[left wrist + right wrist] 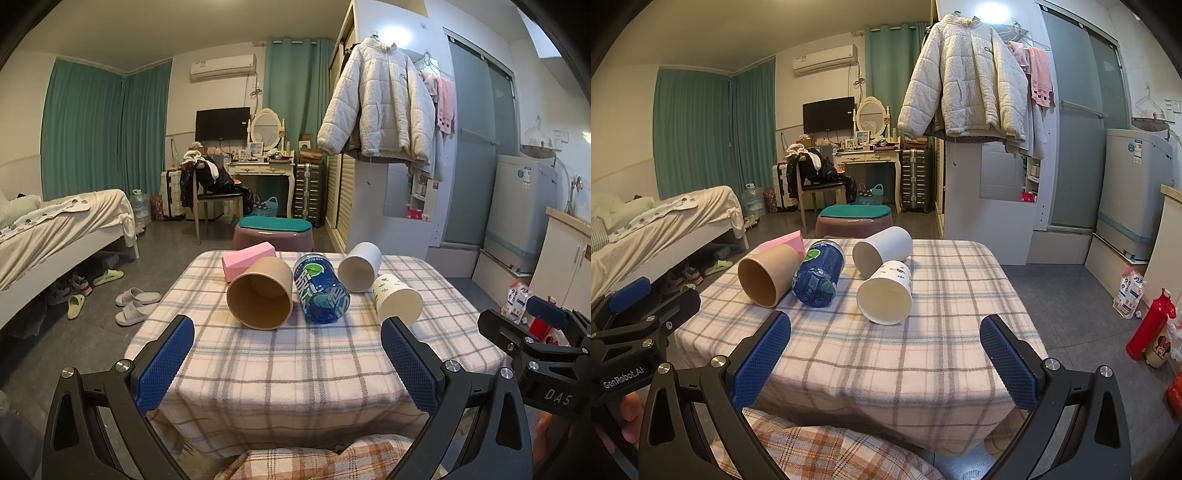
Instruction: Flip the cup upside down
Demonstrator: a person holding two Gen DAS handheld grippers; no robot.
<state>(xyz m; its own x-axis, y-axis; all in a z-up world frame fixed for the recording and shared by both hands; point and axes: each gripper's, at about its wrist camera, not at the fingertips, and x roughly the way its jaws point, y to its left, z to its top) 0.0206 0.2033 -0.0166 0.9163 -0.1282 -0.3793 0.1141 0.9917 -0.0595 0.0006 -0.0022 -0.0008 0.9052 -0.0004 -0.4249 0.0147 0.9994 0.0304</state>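
Note:
Three cups lie on their sides on a plaid-covered table (295, 369), mouths toward me: a brown paper cup (260, 293) (768, 275), a plain white cup (360, 266) (881, 249), and a white cup with green print (397, 300) (886, 291). My left gripper (288, 365) is open and empty above the table's near edge, short of the cups. My right gripper (886, 365) is open and empty, also near the front edge, with the printed cup just beyond it. Each gripper shows at the side of the other's view.
A blue drink can (320, 288) (820, 275) lies between the brown and white cups. A pink block (248, 260) lies behind the brown cup. A purple stool (273, 232) stands beyond the table, a bed (55, 236) to the left, a red bottle (1150, 325) on the floor right.

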